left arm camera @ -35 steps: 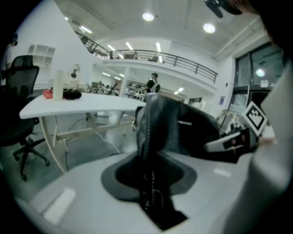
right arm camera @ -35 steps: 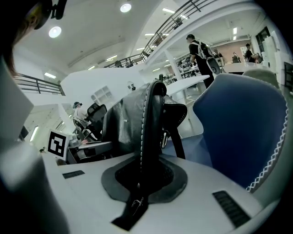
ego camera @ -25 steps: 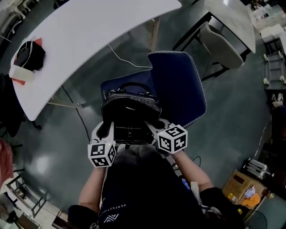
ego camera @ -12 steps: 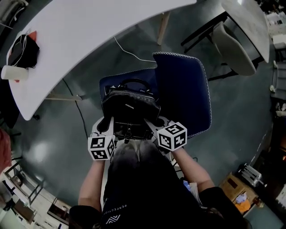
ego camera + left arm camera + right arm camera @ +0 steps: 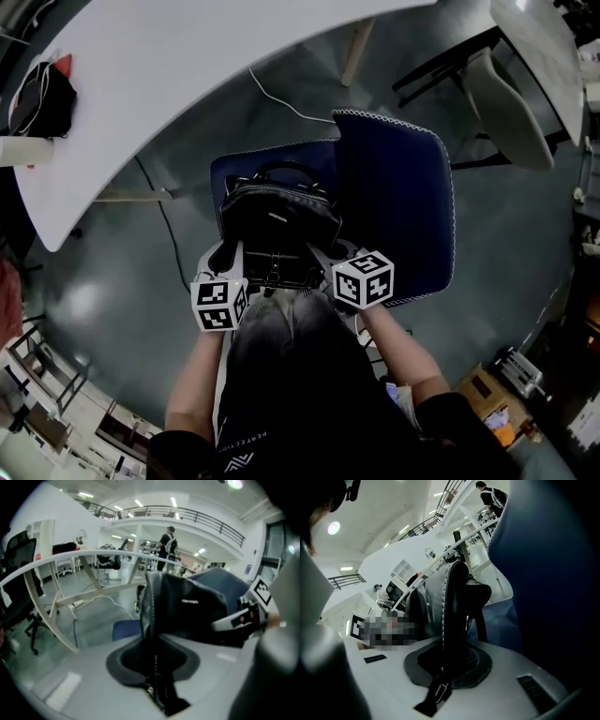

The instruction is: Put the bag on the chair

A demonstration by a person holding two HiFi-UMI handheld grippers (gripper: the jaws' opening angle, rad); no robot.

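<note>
Settling further in over the seat of the blue chair (image 5: 398,206), the black handbag (image 5: 277,220) is hanging between both grippers, the right gripper (image 5: 323,255) clamping one side seam, the left gripper (image 5: 228,251) just closing tighter on the other, set-down likely nearing.

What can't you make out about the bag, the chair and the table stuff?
- Whether the bag rests on the chair seat: head view, the bag covers the gap; neither gripper view shows its underside.
- Chair legs: head view, hidden beneath seat and bag.
- Bag's label lettering: left gripper view, too small, blurred.
- Dark item on the table: head view, too small to identify.
</note>
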